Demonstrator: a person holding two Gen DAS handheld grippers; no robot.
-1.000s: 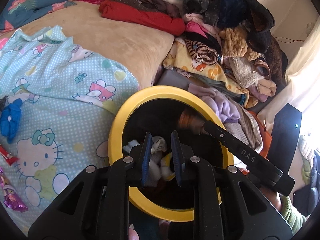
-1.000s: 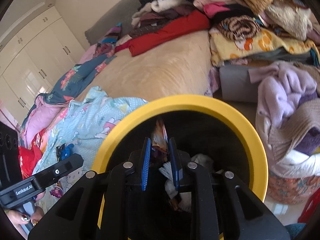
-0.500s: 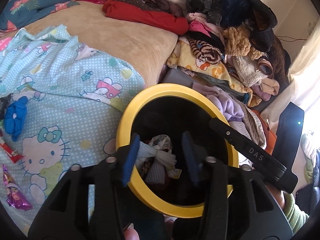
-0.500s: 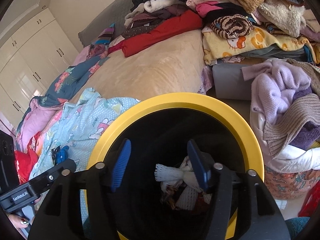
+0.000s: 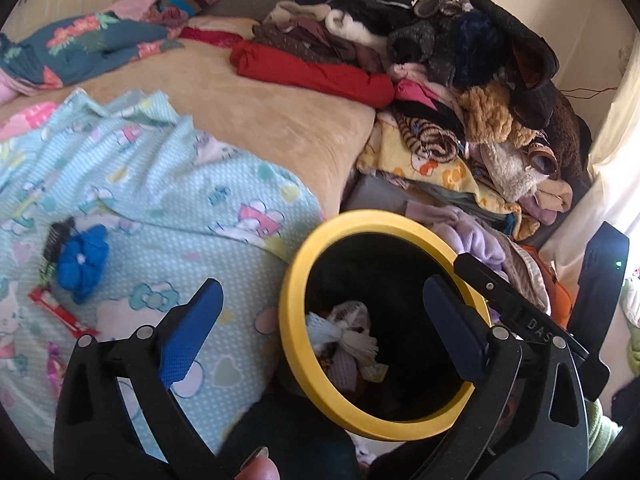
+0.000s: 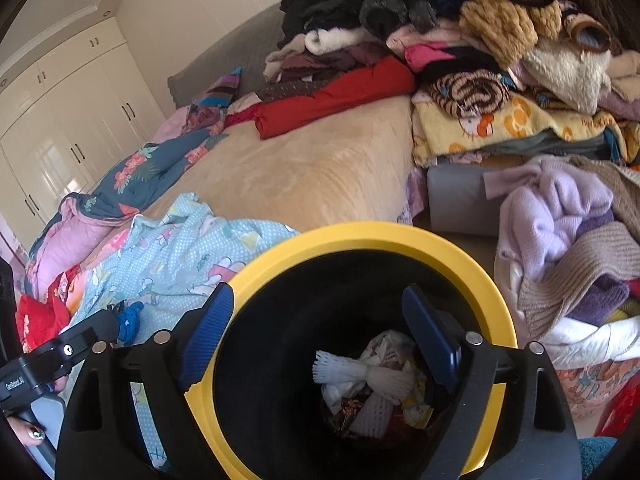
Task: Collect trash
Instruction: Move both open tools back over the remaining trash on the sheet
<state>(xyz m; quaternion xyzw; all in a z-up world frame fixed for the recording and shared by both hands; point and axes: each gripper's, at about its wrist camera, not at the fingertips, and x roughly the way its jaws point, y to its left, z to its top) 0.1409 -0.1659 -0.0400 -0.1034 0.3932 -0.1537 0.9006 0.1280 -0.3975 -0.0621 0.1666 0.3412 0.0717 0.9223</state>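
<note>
The trash bin (image 6: pixel 362 236), black inside with a yellow rim, sits right under both sets of tongs, pushed up against the edge of the bed so wrappers can be dropped straight off it. At its bottom lies the collected trash (image 6: pixel 376 380): white foam netting, crumpled paper, shiny wrappers. The right gripper (image 6: pixel 316 340) hangs over the mouth, jaws just been opening and now spread wide with nothing between them; my read is that its piece is already in the bin. The left gripper (image 5: pixel 320 328) straddles the near rim, one blue pad over the blanket, the other over the dark opening, jaws likewise just been opening, wide apart and empty.

Out beyond the left tong, on the cartoon-print blanket (image 5: pixel 168 200), the left wrist view picks up what the right barely shows: a red wrapper (image 5: pixel 60 312), a purple foil wrapper (image 5: pixel 54 366) at the frame's edge, and a blue fabric flower (image 5: pixel 82 262). Those wrappers look like the next targets. The right wrist view, in turn, gives the clear look down into the bin, plus white wardrobes (image 6: pixel 60 128) away to its left. A clothes pile (image 6: pixel 460 40) rises behind.
</note>
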